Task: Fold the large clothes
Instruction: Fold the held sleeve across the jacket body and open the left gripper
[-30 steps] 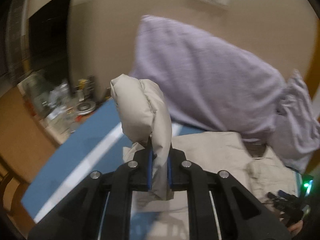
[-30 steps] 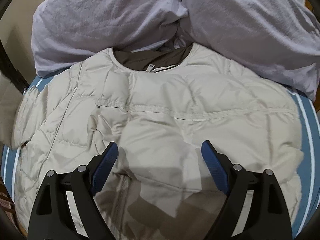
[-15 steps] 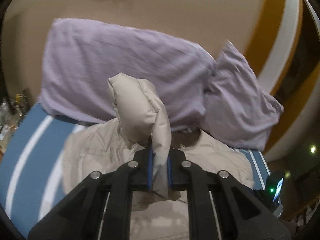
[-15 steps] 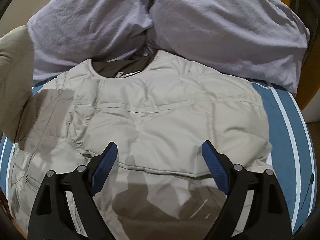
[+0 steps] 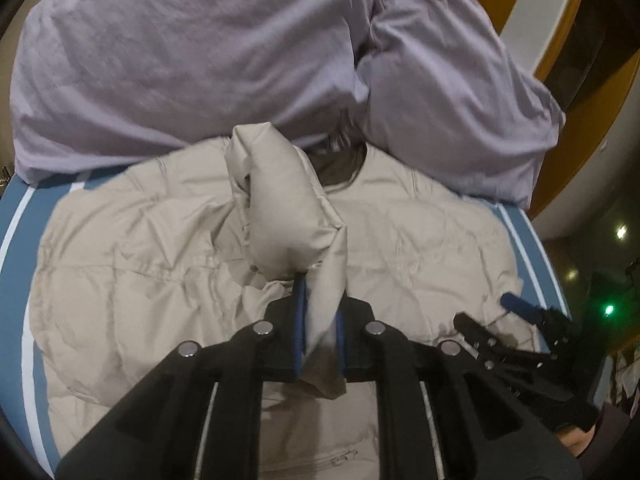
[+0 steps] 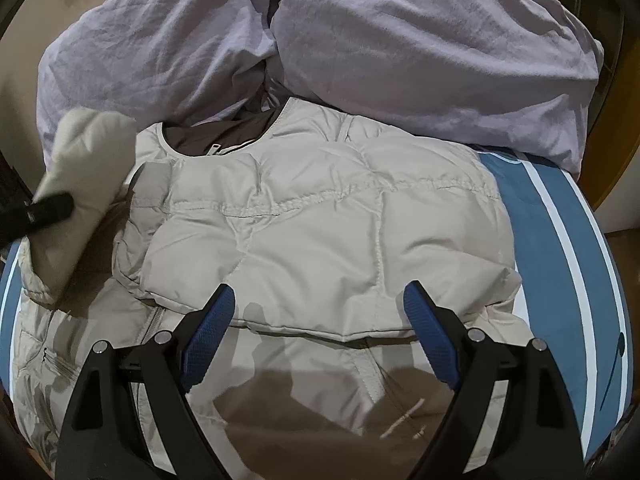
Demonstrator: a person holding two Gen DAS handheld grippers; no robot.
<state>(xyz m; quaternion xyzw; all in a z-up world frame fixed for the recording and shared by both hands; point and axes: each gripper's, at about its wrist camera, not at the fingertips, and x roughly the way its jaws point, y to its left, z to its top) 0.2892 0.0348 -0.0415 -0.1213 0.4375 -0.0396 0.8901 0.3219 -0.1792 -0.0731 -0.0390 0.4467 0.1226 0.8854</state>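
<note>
Beige quilted puffer jacket [image 6: 320, 216] lies front-up on the bed [image 6: 560, 248], collar toward the head edge, where two lilac pillows [image 6: 400, 40] sit touching the neckline. One side panel is already turned in over the chest, its lower edge crossing the middle. The other sleeve [image 5: 284, 204] is lifted off the bed and hangs over the jacket body near the collar

Handling, as a judgement: light, soft and lofty, with a smooth shell that looks slippery; the padding will likely spring back and folds may creep open unless pressed flat. Best hold appears to be thin, flat parts – cuff, hem, seam lines – not the puffed baffles, which would squash and slide

Left tool [image 5: 320, 332]: pinching the sleeve's thin cuff end between its blue pads, jaws just beginning to open with the fabric between them; release over the chest looks near

Right tool [image 6: 320, 328]: jaws wide, nothing between them, poised above the folded panel's lower edge, apart from the cloth as far as can be told
</note>
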